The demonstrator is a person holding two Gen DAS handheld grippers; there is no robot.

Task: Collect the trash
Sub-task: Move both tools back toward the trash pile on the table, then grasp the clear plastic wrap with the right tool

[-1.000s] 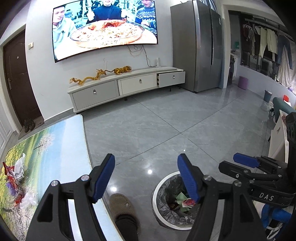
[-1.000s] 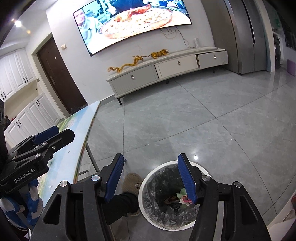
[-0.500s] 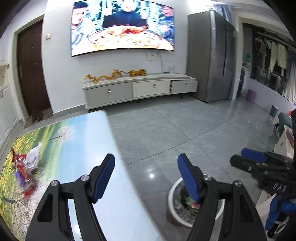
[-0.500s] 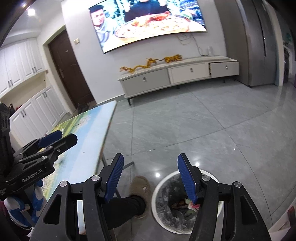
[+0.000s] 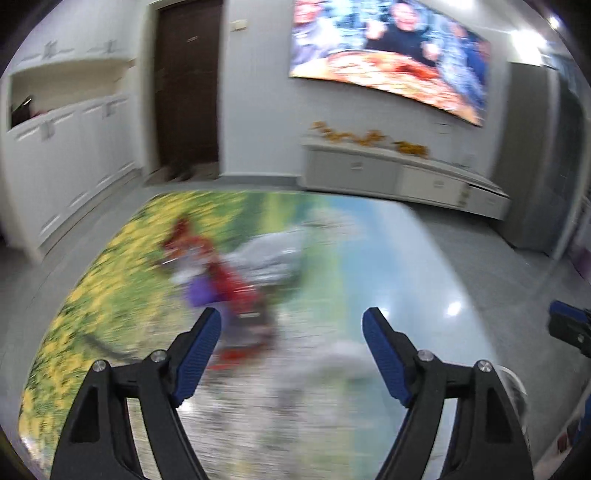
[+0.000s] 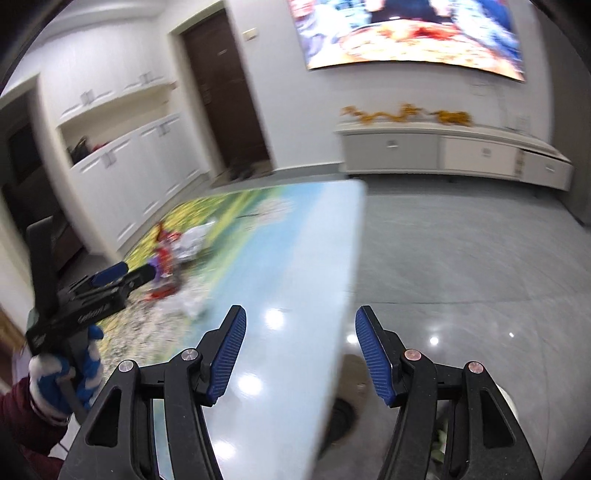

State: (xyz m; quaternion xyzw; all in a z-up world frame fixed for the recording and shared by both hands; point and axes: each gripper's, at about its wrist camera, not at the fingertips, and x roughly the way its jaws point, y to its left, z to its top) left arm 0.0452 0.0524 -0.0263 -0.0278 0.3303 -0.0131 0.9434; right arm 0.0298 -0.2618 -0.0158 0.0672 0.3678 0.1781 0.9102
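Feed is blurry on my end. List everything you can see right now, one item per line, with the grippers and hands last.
trash pile: one blurred heap, red, purple and clear wrappers, on the table's left part
table: one, glossy landscape print, under both grippers
trash bin: one, white rim only, on the floor behind the right gripper's finger
slipper: one, brownish, on the floor beside the table edge
television: one, on, wall-mounted
TV cabinet: one, white, below the television
gold ornaments: blurred row, on the cabinet
door: one, dark brown
wall cupboards: white, left wall
left gripper: black, blue pads, opening, nothing between them
right gripper: same, open, empty
gloved hand: blue and white, holding the left gripper
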